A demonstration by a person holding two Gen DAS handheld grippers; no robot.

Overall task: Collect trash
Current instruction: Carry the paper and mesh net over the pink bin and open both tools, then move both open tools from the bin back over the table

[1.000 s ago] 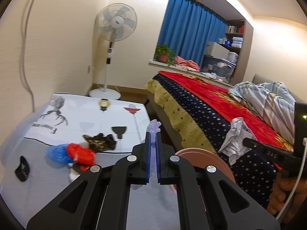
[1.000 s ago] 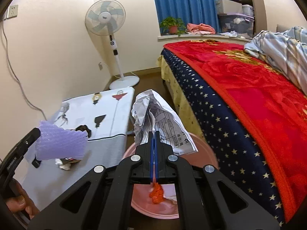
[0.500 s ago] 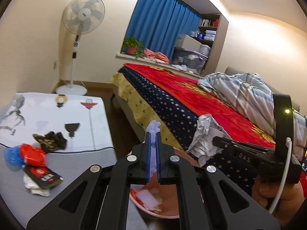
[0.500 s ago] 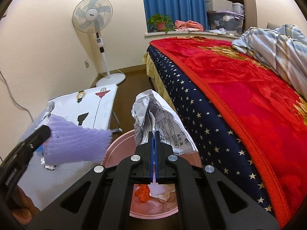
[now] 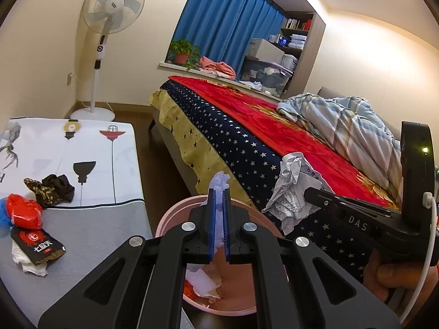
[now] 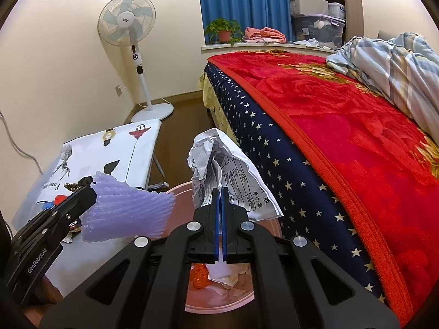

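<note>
While both loads hang over round pink plastic basin (image 5: 175, 213), risk: light purple ribbed foam sheet (image 6: 129, 213) may drift onto worktop (image 5: 90, 227) edge if dropped early. Left hand-held gripper (image 5: 218, 224) clamped shut on foam, which juts ahead and rightward of fingertips, over basin's left rim. Right hand-held gripper (image 6: 221, 226) closed on crumpled white printed paper (image 6: 227, 175), standing above fingertips; basin directly below. Paper may unfold and catch rim. Red wrapper (image 5: 24, 213) and other scraps lie left of left hand-held gripper.

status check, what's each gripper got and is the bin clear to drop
Left gripper shut on purple foam net. Right gripper shut on crumpled paper. Both over pink bin, already holding trash. Nothing blocking the drop.
</note>
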